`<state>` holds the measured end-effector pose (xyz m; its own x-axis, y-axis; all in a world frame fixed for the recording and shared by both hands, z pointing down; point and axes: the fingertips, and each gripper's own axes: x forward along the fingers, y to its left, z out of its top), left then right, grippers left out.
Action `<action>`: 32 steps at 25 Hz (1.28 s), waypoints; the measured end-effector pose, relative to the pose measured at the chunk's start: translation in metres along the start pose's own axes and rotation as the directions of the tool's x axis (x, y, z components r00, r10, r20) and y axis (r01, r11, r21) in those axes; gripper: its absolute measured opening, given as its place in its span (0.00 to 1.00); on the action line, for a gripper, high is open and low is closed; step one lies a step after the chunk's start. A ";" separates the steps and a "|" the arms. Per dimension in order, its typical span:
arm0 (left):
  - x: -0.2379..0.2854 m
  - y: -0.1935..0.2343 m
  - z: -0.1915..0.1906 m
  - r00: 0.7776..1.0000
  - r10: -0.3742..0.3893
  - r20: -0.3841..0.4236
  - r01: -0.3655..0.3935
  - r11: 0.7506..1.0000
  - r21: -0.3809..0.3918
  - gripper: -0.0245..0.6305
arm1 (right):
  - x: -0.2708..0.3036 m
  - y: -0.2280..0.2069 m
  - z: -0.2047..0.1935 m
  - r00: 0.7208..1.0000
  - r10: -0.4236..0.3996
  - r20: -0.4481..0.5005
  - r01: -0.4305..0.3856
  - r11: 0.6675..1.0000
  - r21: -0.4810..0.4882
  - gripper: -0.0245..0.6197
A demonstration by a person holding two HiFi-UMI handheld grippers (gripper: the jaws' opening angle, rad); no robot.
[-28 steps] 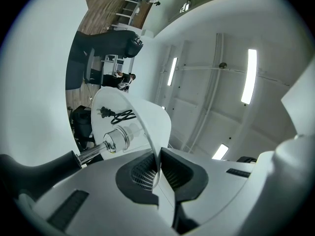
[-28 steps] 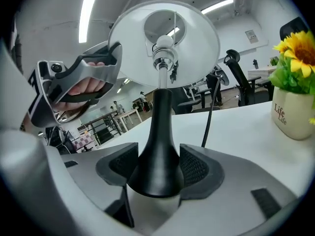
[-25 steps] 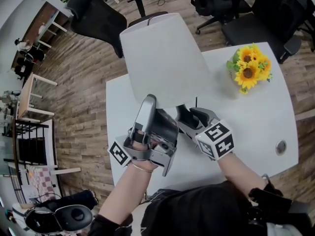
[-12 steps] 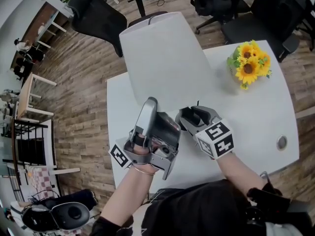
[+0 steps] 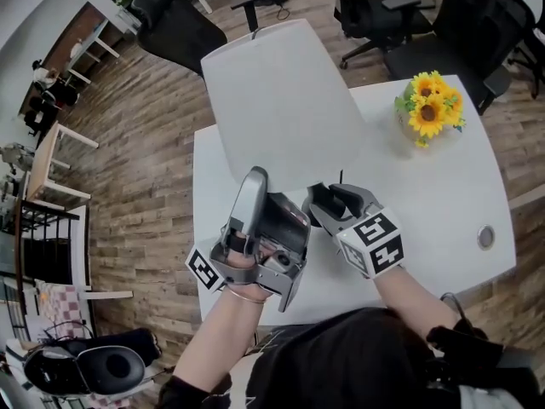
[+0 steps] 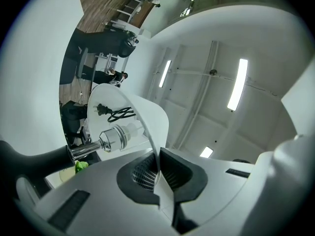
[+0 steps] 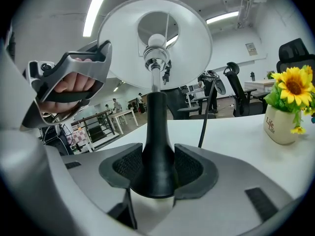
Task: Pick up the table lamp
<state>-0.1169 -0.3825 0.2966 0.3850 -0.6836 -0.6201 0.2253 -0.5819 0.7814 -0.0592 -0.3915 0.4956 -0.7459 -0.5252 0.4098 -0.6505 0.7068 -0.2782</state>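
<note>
We look down on a wood-plank floor [image 5: 136, 143], where black office chairs [image 5: 174, 24] ring the far side of a white table [image 5: 443, 203]. The table lamp [image 5: 281, 100] rises over the table's near-left part. Its broad white lampshade [image 5: 294, 135] fills the middle of the head view and hides most of what stands under it.

Both hand-held tools meet the lamp at the table's near edge. The left gripper [image 5: 257, 177] points upward, and its jaws are pressed together on the lampshade's thin lower rim [image 6: 150, 127], with the sheet nipped between the dark pads. The right gripper [image 5: 328, 196] sits just beside it, lower down. Its jaws stand fairly wide but are filled, both pads bearing on the flared foot of the lamp's black stem [image 7: 157, 127]. From these angles we cannot tell whether that foot touches the tabletop or hangs just clear of it.

At the table's far-right corner, well apart from the lamp, sunflowers [image 5: 433, 107] stand in a cream pot [image 7: 281, 127]. A black power cord [image 7: 206, 117] climbs from the tabletop just behind the stem. Inside the shade we see a chrome socket [image 6: 114, 137] and, above it, a white bulb [image 7: 156, 41].
</note>
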 end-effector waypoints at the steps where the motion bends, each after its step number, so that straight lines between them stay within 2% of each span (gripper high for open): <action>1: -0.003 -0.007 -0.001 1.000 -0.006 -0.004 0.006 1.000 0.001 0.06 | -0.002 0.006 0.001 1.000 -0.005 0.003 0.005 1.000 -0.005 0.37; 17: -0.104 -0.152 -0.036 0.988 -0.137 -0.070 0.139 0.990 0.026 0.06 | -0.072 0.146 -0.019 0.993 -0.053 0.103 0.063 0.994 -0.095 0.37; 24: -0.148 -0.216 -0.056 0.976 -0.186 -0.111 0.189 0.982 0.024 0.06 | -0.107 0.209 -0.031 0.986 -0.075 0.146 0.092 0.989 -0.115 0.37; 32: -0.188 -0.271 -0.079 0.959 -0.232 -0.165 0.237 0.971 0.015 0.06 | -0.140 0.262 -0.043 0.979 -0.099 0.179 0.125 0.983 -0.136 0.37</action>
<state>-0.1796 -0.0610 0.2069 0.4648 -0.4478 -0.7638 0.2969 -0.7339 0.6109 -0.1192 -0.1122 0.4020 -0.6912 -0.6692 0.2730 -0.7127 0.6938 -0.1037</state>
